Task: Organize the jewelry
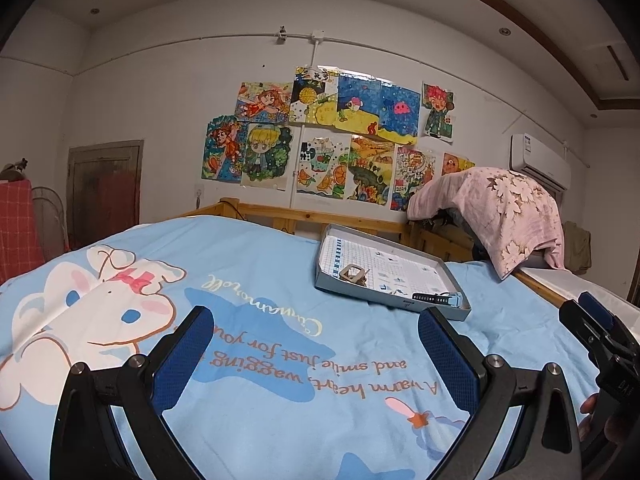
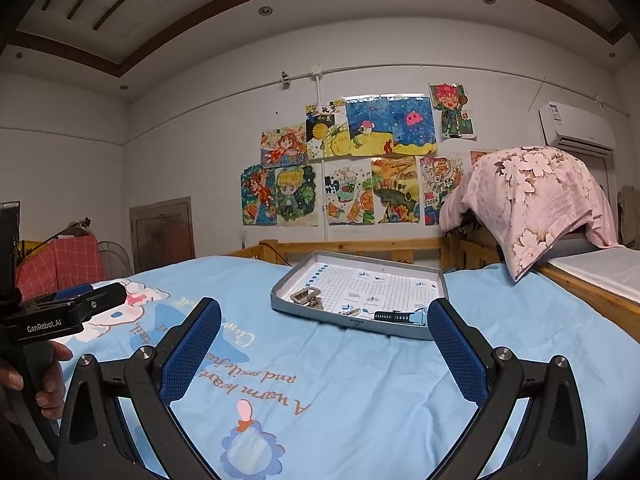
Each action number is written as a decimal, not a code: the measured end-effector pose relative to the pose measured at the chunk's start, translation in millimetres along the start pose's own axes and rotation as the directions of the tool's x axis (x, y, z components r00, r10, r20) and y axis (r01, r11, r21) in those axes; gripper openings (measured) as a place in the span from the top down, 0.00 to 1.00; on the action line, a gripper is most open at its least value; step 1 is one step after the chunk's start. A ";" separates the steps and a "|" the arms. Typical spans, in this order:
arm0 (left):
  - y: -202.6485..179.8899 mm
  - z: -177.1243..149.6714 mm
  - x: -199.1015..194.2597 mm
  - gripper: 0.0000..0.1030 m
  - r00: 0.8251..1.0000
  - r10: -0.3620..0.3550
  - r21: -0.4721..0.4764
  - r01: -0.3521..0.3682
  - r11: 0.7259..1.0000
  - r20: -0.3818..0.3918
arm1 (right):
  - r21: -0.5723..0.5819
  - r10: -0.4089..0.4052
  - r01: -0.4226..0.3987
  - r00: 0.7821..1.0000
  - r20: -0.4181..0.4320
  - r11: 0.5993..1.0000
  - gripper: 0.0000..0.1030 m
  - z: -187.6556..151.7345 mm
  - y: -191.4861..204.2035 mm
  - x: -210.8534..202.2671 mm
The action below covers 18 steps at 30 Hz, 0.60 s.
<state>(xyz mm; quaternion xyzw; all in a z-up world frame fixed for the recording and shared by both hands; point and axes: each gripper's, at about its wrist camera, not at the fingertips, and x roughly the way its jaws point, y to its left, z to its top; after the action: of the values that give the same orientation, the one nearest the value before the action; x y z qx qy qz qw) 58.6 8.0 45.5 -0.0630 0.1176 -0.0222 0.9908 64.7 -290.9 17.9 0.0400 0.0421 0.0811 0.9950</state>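
a: while both grippers hang over the blue bedsheet (image 2: 360, 392), nothing is in either one. the left gripper (image 1: 316, 344) has its jaws spread wide, and the right gripper (image 2: 324, 340) is spread the same way, empty.

b: and the jewelry?

a: all of it sits in the shallow grey tray (image 2: 442, 280) further up the bed. there's a metal clasp piece (image 2: 306, 295) near the tray's left end, some small silvery bits (image 2: 351, 312) by the front rim, and a dark band with a light blue end (image 2: 400, 316) lying along that rim.

b: so where does it go wrong?

a: my worry is the bedding. the tray rests on soft bedding, so a push on one edge could tip it and slide everything to a corner, or out.

b: and those small bits?

a: those look hard to pinch with wide pads. i'd guess they squirt sideways if the jaws close off-centre. the band lies close against the front wall, so a finger may catch the rim first and drag the tray.

b: anything else?

a: the two grippers are near each other, so reaching together could knock them.
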 end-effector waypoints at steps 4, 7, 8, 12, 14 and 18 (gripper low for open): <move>1.0 -0.3 0.0 0.00 1.000 0.000 -0.001 0.000 1.000 0.001 | 0.000 0.002 -0.002 1.000 -0.003 1.000 0.02 -0.1 0.7 2.1; 0.8 -0.4 0.3 0.00 1.000 0.001 0.001 -0.001 1.000 0.000 | 0.000 0.002 -0.002 1.000 -0.006 1.000 0.02 -1.0 0.8 3.3; 1.2 -0.5 0.3 0.00 1.000 0.002 0.002 -0.002 1.000 0.001 | 0.000 0.002 -0.002 1.000 -0.006 1.000 0.02 -1.4 0.7 3.8; 0.7 -0.6 0.5 0.00 1.000 0.002 0.000 -0.002 1.000 -0.001 | -0.002 0.001 -0.001 1.000 -0.007 1.000 0.02 -1.4 0.8 4.0; 2.3 -0.6 0.4 0.00 1.000 0.003 -0.002 -0.003 1.000 -0.003 | -0.002 0.001 -0.001 1.000 -0.012 1.000 0.02 -2.7 0.2 5.5; 3.7 -0.1 0.7 0.00 1.000 0.005 -0.004 -0.005 1.000 -0.004 | -0.004 0.001 -0.001 1.000 -0.014 1.000 0.02 -4.6 -0.8 8.0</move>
<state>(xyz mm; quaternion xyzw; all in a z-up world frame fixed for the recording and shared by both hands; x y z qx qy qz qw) 59.4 11.7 44.8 -0.0647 0.1196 -0.0194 0.9905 72.3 -290.1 12.7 0.0372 0.0490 0.0821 0.9947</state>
